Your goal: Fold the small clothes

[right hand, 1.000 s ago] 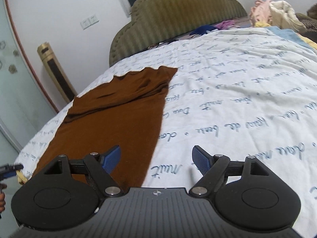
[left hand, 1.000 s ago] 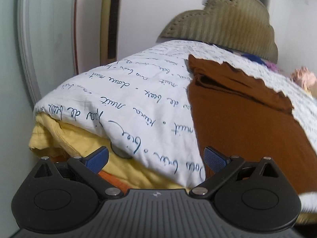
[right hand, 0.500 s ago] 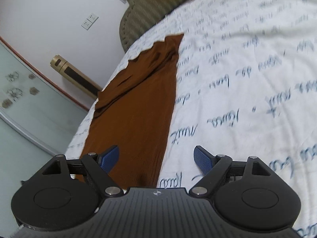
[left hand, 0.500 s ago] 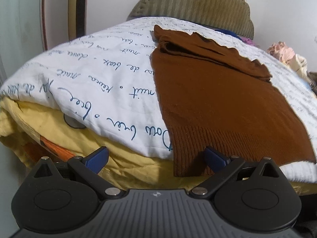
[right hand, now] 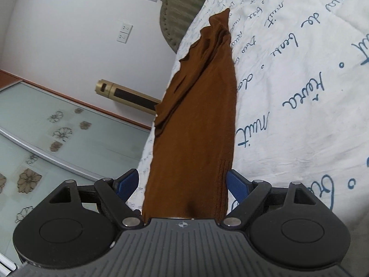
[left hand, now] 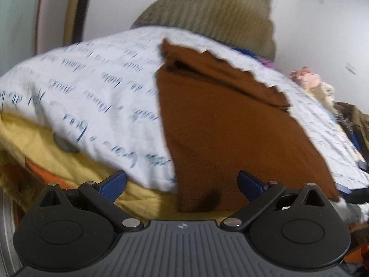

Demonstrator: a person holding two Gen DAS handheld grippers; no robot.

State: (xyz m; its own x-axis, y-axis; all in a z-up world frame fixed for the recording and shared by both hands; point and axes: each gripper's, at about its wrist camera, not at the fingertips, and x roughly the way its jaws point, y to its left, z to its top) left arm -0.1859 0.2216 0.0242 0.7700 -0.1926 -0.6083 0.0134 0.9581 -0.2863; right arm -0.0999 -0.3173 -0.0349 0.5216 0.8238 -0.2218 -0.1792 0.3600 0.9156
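The left gripper (left hand: 182,184) has its jaws wide apart, holding nothing. The picture is blurry, but the near edge of the brown top (left hand: 221,127) seems to lie between its blue fingers (left hand: 114,184). The top lies flat on the white sheet (left hand: 92,92) with blue writing. The right gripper (right hand: 182,184) is wide apart too, with the top's edge between its fingers, not pinched.

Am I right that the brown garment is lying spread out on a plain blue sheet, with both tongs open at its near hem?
Not quite: the sheet is white with blue handwriting, not plain blue, as the right wrist view shows. The rest holds: the brown garment lies spread out, and the left tongs and right tongs are open at its near hem.
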